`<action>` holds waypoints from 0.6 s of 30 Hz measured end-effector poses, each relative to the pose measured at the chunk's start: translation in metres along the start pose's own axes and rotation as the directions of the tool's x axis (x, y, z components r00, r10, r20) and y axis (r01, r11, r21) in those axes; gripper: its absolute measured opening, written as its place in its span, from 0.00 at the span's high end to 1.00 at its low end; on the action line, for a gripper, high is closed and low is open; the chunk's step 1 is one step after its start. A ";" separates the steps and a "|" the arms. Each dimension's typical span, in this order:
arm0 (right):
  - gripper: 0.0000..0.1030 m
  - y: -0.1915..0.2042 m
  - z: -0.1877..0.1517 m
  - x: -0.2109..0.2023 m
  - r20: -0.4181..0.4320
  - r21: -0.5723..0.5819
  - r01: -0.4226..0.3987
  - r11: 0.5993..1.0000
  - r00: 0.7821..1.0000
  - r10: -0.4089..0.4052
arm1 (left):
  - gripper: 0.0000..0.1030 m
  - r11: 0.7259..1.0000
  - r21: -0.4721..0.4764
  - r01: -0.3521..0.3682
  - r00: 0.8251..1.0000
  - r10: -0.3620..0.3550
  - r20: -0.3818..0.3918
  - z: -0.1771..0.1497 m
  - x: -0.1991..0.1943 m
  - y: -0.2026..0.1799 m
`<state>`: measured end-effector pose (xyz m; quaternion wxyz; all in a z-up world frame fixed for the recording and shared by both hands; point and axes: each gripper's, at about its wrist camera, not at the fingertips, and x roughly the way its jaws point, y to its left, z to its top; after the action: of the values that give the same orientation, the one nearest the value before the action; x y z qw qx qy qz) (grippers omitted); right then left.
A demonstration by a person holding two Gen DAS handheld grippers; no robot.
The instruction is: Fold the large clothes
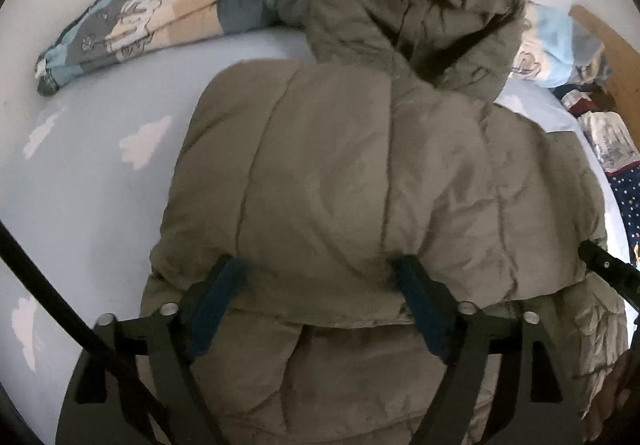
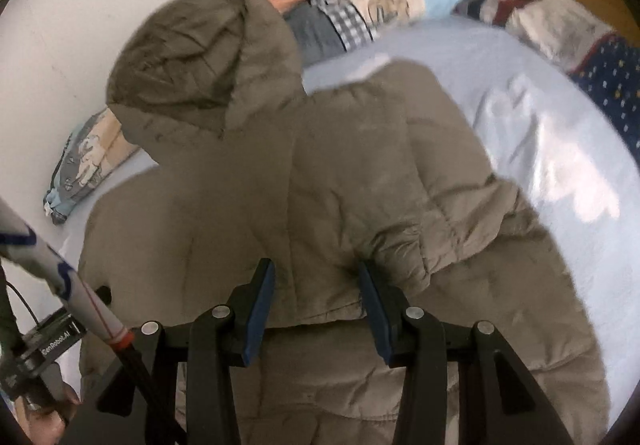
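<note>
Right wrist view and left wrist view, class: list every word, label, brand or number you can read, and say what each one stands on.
"GenRobot.AI": white letters on the black block of the left gripper, seen at the lower left of the right wrist view.
Cartoon-print quilt: drawings only; any lettering is too blurred to read.
Coat: no label or text shows.
Left wrist view: nothing readable.

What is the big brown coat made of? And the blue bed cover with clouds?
The coat looks like thin woven nylon or polyester over soft padding: stitched puffy panels, faint sheen, crinkles. The bed cover looks like smooth printed cotton or a blend; matte here, exact fibre unclear.
</note>
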<state>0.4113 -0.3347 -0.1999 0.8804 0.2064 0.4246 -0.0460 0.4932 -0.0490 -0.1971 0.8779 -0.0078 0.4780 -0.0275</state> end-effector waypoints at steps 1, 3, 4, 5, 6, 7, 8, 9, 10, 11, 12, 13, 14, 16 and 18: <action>0.54 0.000 0.000 0.002 -0.008 -0.001 0.002 1.000 1.000 -0.002 | 0.18 1.000 -0.002 0.001 1.000 -0.001 -0.004 -0.001 0.002 0.001; 0.54 0.002 0.000 0.006 -0.029 -0.024 0.018 1.000 0.999 -0.018 | 0.18 1.000 0.000 -0.004 1.000 0.004 -0.001 -0.001 0.001 -0.001; 0.54 0.003 -0.002 0.005 -0.034 -0.030 0.025 0.999 0.999 -0.026 | 0.18 1.000 0.000 -0.010 1.000 0.010 0.007 -0.002 -0.001 -0.002; 0.54 0.004 -0.002 0.004 -0.037 -0.026 0.029 0.999 0.999 -0.030 | 0.18 1.000 0.001 -0.015 1.000 0.015 0.021 -0.002 -0.005 -0.003; 0.54 0.006 -0.005 0.000 -0.036 -0.028 0.038 0.999 0.999 -0.039 | 0.18 1.000 0.004 -0.018 0.999 0.018 0.038 -0.002 -0.009 -0.007; 0.54 0.011 -0.005 -0.006 -0.022 -0.044 0.050 0.998 0.998 -0.051 | 0.18 1.000 0.011 -0.019 0.998 0.018 0.054 -0.002 -0.014 -0.010; 0.54 0.018 -0.005 -0.012 0.001 -0.072 0.057 0.996 0.998 -0.057 | 0.18 1.000 0.018 -0.023 0.997 0.021 0.070 -0.001 -0.018 -0.012; 0.54 0.023 -0.005 -0.017 0.020 -0.093 0.060 0.994 0.998 -0.059 | 0.18 0.999 0.028 -0.030 0.994 0.027 0.102 -0.002 -0.025 -0.017; 0.54 0.031 -0.005 -0.025 0.046 -0.123 0.064 0.990 0.997 -0.059 | 0.18 0.999 0.035 -0.035 0.992 0.030 0.126 -0.003 -0.030 -0.020; 0.53 0.037 -0.006 -0.029 0.060 -0.143 0.060 0.988 0.997 -0.052 | 0.18 0.998 0.046 -0.042 0.988 0.035 0.149 -0.003 -0.035 -0.025; 0.51 0.042 -0.007 -0.032 0.069 -0.157 0.053 0.986 0.997 -0.042 | 0.18 0.997 0.054 -0.050 0.986 0.040 0.162 -0.003 -0.039 -0.028; 0.43 0.045 -0.007 -0.034 0.074 -0.168 0.050 0.984 0.997 -0.038 | 0.18 0.996 0.064 -0.063 0.981 0.050 0.188 -0.004 -0.044 -0.032; 0.39 0.049 -0.008 -0.035 0.075 -0.178 0.055 0.983 0.996 -0.042 | 0.18 0.994 0.072 -0.078 0.975 0.061 0.213 -0.005 -0.050 -0.036; 0.39 0.053 -0.009 -0.036 0.084 -0.191 0.051 0.980 0.996 -0.035 | 0.18 0.991 0.091 -0.096 0.965 0.070 0.251 -0.006 -0.058 -0.042; 0.39 0.056 -0.008 -0.037 0.092 -0.206 0.055 0.977 0.995 -0.036 | 0.18 0.988 0.107 -0.115 0.954 0.080 0.290 -0.008 -0.066 -0.049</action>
<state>0.3961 -0.2836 -0.1582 0.9137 0.1011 0.3924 -0.0304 0.4489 -0.0942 -0.1445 0.9367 0.0659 0.3438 -0.0120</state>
